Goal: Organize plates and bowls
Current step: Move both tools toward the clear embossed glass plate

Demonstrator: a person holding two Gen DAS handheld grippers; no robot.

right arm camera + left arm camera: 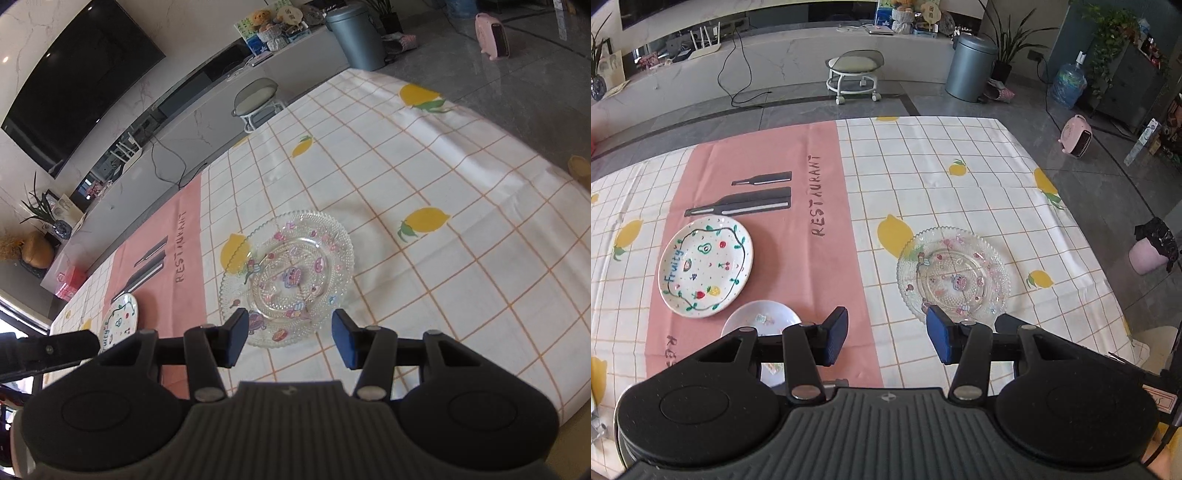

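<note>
Two hand-held grippers hover over a bench (960,147) draped in a lemon-print cloth. The left hand-held gripper (888,334) is released, grasping nothing, with a clear glass plate (953,275) at its 1 o'clock, a painted fruit plate (705,266) at 10 o'clock and a small white bowl (761,317) at 9 o'clock. The right hand-held gripper (288,341), also released and empty, points at the glass plate's near rim at 12 o'clock.
</note>
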